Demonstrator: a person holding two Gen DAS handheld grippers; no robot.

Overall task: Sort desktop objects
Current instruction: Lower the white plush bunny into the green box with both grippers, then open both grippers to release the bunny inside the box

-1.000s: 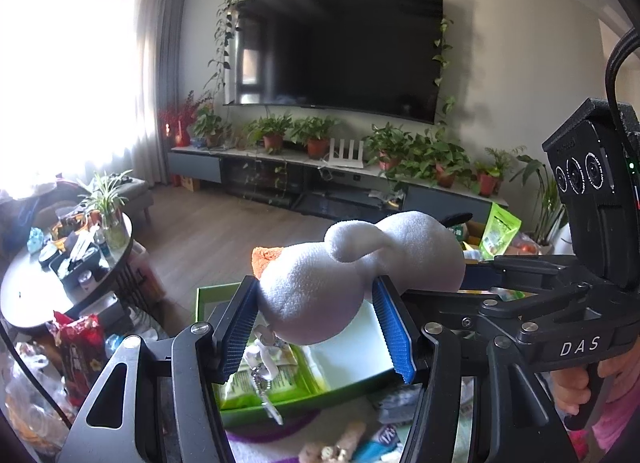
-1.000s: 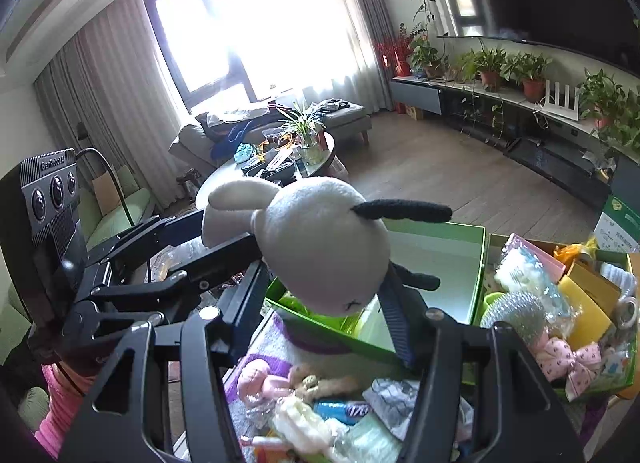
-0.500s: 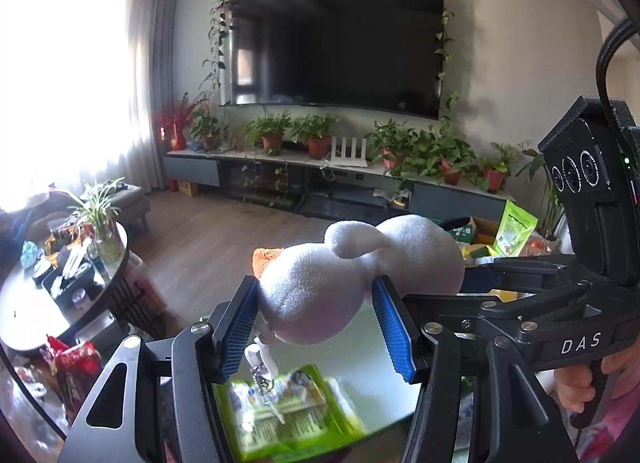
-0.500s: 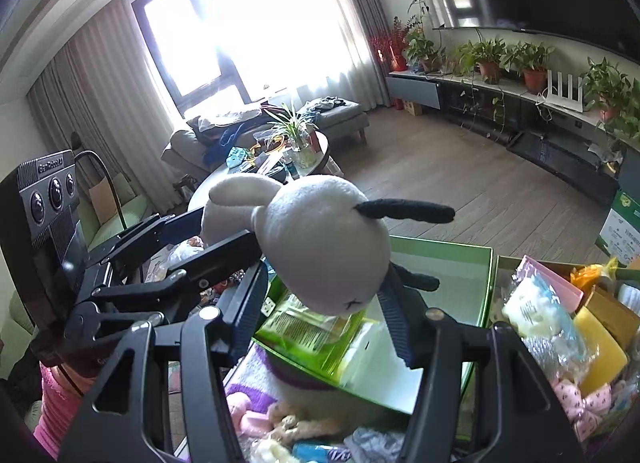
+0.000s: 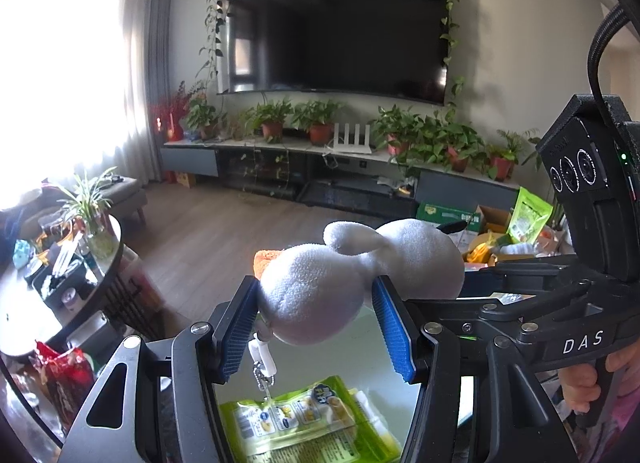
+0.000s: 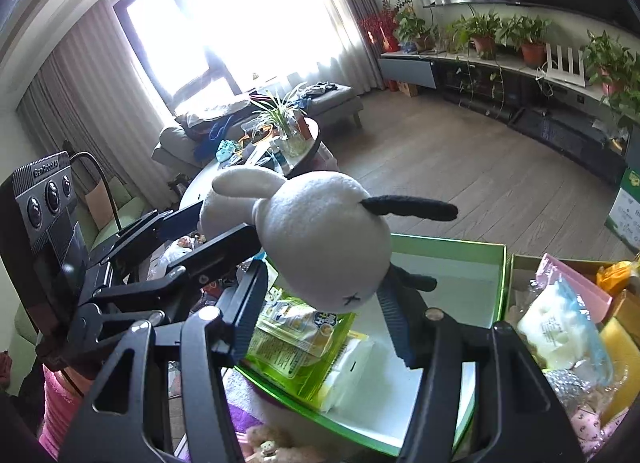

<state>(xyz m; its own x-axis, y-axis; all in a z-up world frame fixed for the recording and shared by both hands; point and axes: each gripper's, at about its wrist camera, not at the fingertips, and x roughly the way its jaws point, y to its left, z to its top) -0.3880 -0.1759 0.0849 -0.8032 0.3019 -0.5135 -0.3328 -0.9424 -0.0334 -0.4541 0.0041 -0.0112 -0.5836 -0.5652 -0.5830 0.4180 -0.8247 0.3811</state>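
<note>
I'm pinching the gray plush rabbit [image 5: 320, 295] between both grippers: left gripper [image 5: 316, 327] clamping its body, right gripper [image 6: 324, 303] clamping its head. It's hanging above the green box [image 6: 448, 251], over a green snack packet [image 6: 296, 343].

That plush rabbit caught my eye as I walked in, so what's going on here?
A person is sorting clutter with a handheld gripper in each hand, and both are clamped on the grey plush rabbit. The left gripper pinches its body, the right gripper its head. The toy hangs in the air above the open green box, which already holds a green snack packet and a white pack. It has not been set down yet.
</note>
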